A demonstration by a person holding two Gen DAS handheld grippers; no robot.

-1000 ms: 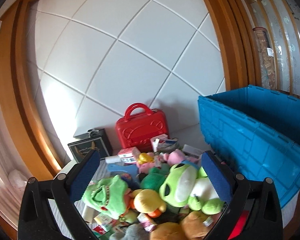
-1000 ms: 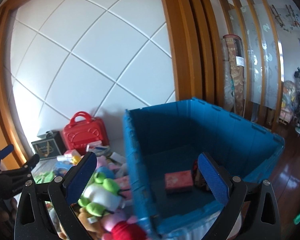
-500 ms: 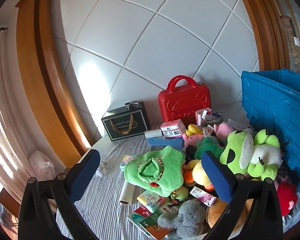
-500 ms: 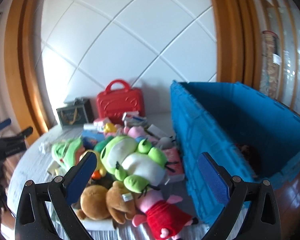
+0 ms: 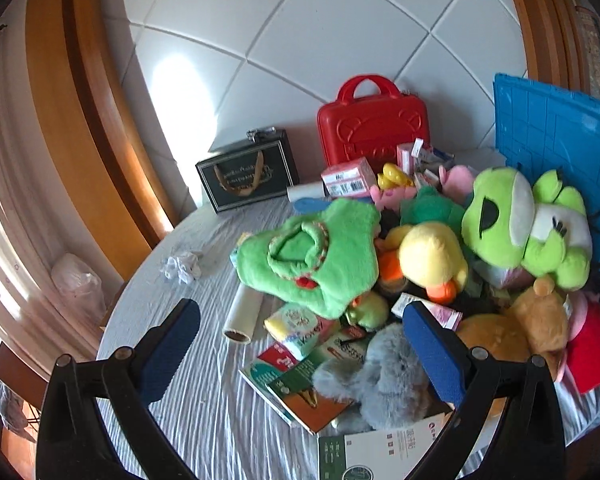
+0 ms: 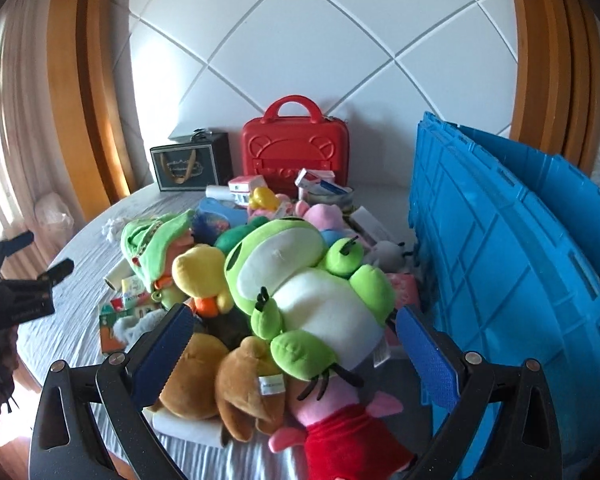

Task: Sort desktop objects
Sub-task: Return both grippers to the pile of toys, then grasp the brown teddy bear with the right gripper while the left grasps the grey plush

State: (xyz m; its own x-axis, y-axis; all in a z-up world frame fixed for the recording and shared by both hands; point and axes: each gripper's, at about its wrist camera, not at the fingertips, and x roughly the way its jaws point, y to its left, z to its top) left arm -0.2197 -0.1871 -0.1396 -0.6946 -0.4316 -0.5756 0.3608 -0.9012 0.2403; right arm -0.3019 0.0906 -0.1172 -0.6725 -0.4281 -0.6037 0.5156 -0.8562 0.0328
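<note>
A heap of toys and boxes lies on a round table with a grey striped cloth (image 5: 180,360). It holds a big green frog plush (image 6: 300,280), also in the left wrist view (image 5: 524,224), a yellow duck plush (image 5: 428,256), a flat green plush (image 5: 312,252), a grey plush (image 5: 380,380), brown plush (image 6: 220,368) and a pink pig in red (image 6: 340,428). My left gripper (image 5: 300,344) is open and empty above booklets (image 5: 296,384). My right gripper (image 6: 288,352) is open, empty, around the frog's lower body without touching. A blue crate (image 6: 508,264) stands right.
A red toy case (image 5: 372,128) and a dark gift box (image 5: 248,172) stand at the back against the white tiled wall. Small cartons (image 5: 348,176), a paper roll (image 5: 242,312) and crumpled tissue (image 5: 180,266) lie around. Wooden frames flank the wall.
Both grippers swung left and tilted down, from the blue crate toward the toy heap. The crate's inside has left view. Both stay open and empty.
</note>
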